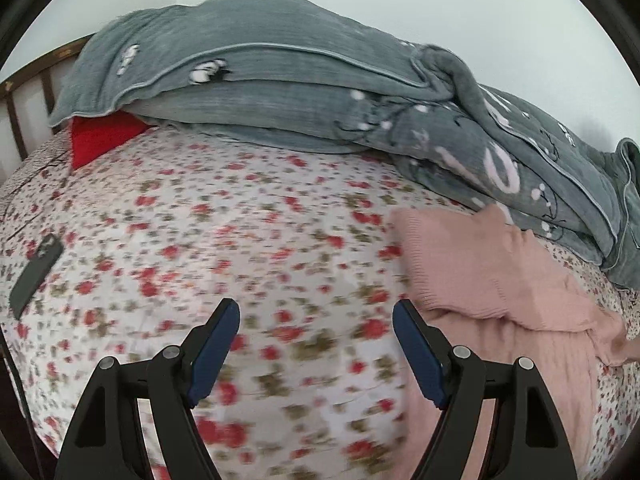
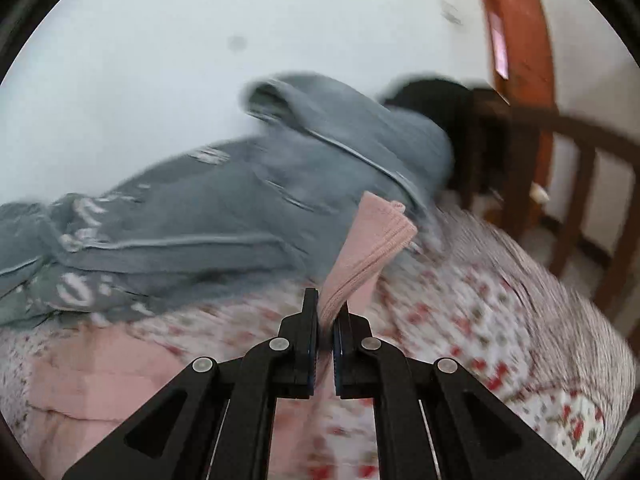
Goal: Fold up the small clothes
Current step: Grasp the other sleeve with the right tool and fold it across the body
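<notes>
A small pink knitted garment (image 1: 492, 280) lies on the flowered bedsheet (image 1: 224, 240), at the right in the left wrist view. My left gripper (image 1: 316, 312) hovers open over bare sheet just left of the garment, with nothing between its fingers. In the right wrist view my right gripper (image 2: 328, 304) is shut on a ribbed edge of the pink garment (image 2: 372, 248), which stands lifted above the bed. The rest of the garment (image 2: 104, 384) lies flat at the lower left.
A rumpled grey-green quilt (image 1: 280, 72) is heaped along the far side of the bed against a white wall. A red cloth (image 1: 100, 140) peeks from under it. A dark phone (image 1: 36, 276) lies at the left. Brown wooden bed rails (image 2: 580, 184) and a door stand at the right.
</notes>
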Tool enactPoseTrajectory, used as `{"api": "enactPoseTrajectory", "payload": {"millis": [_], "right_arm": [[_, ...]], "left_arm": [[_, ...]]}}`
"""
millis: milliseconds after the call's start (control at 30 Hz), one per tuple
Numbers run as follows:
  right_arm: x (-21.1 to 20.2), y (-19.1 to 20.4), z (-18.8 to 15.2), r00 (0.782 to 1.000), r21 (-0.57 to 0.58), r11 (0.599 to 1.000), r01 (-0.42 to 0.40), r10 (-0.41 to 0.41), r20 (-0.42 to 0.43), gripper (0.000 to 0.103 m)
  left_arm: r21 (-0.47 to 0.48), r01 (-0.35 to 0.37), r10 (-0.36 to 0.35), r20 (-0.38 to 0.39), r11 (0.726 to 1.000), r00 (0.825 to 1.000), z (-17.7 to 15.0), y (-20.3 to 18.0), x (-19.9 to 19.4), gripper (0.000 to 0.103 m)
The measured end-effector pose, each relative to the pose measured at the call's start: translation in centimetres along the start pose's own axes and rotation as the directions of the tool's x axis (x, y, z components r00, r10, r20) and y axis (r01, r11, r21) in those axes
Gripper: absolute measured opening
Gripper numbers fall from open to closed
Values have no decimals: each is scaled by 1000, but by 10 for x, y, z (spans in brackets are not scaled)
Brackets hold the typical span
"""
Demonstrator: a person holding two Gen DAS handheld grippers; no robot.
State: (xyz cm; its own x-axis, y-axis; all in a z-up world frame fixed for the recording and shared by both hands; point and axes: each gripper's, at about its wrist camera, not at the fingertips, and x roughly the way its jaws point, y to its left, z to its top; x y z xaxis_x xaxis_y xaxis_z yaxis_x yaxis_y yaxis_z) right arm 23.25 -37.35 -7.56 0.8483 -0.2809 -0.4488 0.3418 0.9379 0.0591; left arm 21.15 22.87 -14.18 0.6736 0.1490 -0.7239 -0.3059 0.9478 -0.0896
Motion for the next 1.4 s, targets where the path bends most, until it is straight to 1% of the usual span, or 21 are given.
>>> {"api": "enactPoseTrajectory", "payload": {"millis": [133, 167, 233, 300, 400, 467, 567, 700, 833, 867, 900, 933, 967, 1033, 1067, 1100, 1167, 1300, 1333, 1367, 1400], "right_arm": [[-12, 95, 19, 992, -107, 987, -120, 124, 26, 6], [-15, 132, 21, 984, -147, 975, -168, 174, 32, 6], [-17, 180, 19, 970, -200, 953, -230, 241, 32, 6], [-18, 246, 12, 943, -267, 910, -316, 332, 17, 6], [-17, 326, -9, 907, -344, 849, -402, 420, -23, 6], [-15, 367, -25, 891, -390, 813, -433, 452, -46, 6], [-6, 432, -64, 853, -457, 732, -505, 505, -133, 6], [21, 483, -120, 829, -486, 672, -558, 475, -295, 6], [45, 492, -168, 818, -511, 642, -571, 389, -424, 6], [48, 489, -176, 807, -501, 640, -582, 376, -456, 7], [49, 487, -184, 785, -482, 634, -606, 374, -494, 8], [48, 484, -189, 769, -475, 621, -623, 375, -518, 16], [46, 481, -194, 763, -486, 606, -630, 365, -534, 28], [35, 474, -199, 776, -529, 582, -617, 341, -530, 40], [29, 467, -198, 782, -537, 580, -612, 342, -522, 40], [22, 456, -194, 780, -524, 590, -614, 352, -518, 41], [10, 429, -184, 758, -462, 621, -633, 375, -534, 43], [-17, 371, -165, 742, -361, 686, -632, 401, -537, 44], [-25, 358, -161, 745, -353, 695, -626, 401, -533, 44], [-34, 345, -157, 756, -353, 707, -613, 396, -521, 45], [-48, 327, -154, 780, -360, 726, -586, 383, -496, 46]], "left_arm": [[-35, -35, 37, 38, 999, 999, -9, 42, -10, 78], [-49, -36, 38, 44, 998, 998, -12, 51, -11, 78], [-66, -31, 34, 44, 997, 998, -19, 71, -12, 78], [-60, -43, 45, 40, 997, 998, -25, 85, -12, 78], [-59, -75, 78, 45, 995, 996, -33, 107, -12, 78], [-82, -78, 82, 45, 994, 996, -37, 123, -12, 78], [-102, -85, 89, 35, 991, 995, -41, 143, -9, 78], [-111, -104, 108, 30, 988, 994, -42, 159, -7, 78], [-130, -84, 88, 29, 988, 996, -40, 168, -8, 78], [-130, -81, 85, 32, 988, 996, -39, 168, -9, 78], [-127, -77, 82, 36, 989, 996, -39, 167, -10, 78], [-123, -72, 77, 41, 990, 996, -37, 165, -11, 78], [-120, -68, 73, 45, 990, 996, -37, 164, -13, 78], [-110, -52, 58, 49, 993, 997, -35, 157, -17, 78], [-103, -44, 49, 52, 994, 997, -35, 153, -19, 78], [-92, -34, 39, 55, 995, 998, -35, 148, -22, 78], [-67, -16, 20, 57, 998, 998, -37, 137, -27, 78], [-42, 40, -38, 50, 998, 998, -42, 114, -40, 78], [-38, 48, -46, 44, 998, 998, -43, 108, -44, 78], [-32, 55, -54, 36, 998, 998, -45, 102, -46, 78], [-26, 64, -63, 30, 998, 998, -46, 97, -49, 78]]}}
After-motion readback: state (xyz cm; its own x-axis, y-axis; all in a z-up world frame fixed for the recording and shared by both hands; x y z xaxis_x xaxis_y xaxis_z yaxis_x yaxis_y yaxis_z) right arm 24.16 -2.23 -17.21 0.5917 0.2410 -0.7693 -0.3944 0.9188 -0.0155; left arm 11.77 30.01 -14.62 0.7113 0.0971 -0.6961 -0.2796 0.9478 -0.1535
